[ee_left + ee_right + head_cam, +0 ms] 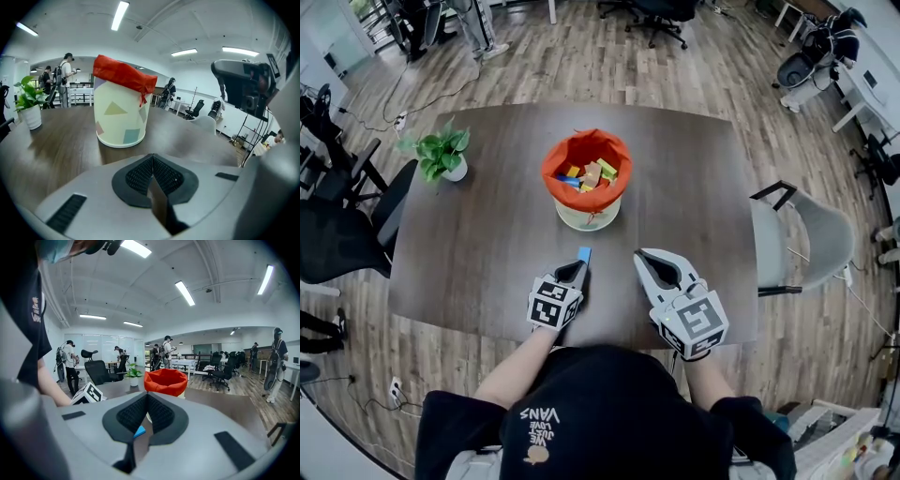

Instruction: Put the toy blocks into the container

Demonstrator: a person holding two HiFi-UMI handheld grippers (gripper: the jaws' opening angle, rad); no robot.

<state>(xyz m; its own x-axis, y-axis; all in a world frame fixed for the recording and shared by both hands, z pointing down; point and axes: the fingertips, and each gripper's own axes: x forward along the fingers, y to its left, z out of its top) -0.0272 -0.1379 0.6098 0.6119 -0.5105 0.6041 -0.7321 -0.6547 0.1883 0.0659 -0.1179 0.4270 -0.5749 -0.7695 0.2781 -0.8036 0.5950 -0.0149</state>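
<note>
The container [586, 192], a pale cup lined with a red bag, stands mid-table with several coloured blocks [591, 174] inside. In the head view a blue block [583, 254] lies on the dark table [487, 262] right at the tip of my left gripper [575, 272], which is shut with nothing between its pads. My right gripper [649, 261] is also shut and empty, hovering beside it. The left gripper view has the container [121, 110] straight ahead past the shut left gripper [152, 164]; the block is hidden there. Below my right gripper [146, 401] the blue block [139, 431] peeks out.
A potted plant [442, 153] sits at the table's far left corner. A black office chair [347, 234] stands left of the table and a grey chair [811, 234] to its right. People stand in the background of the gripper views.
</note>
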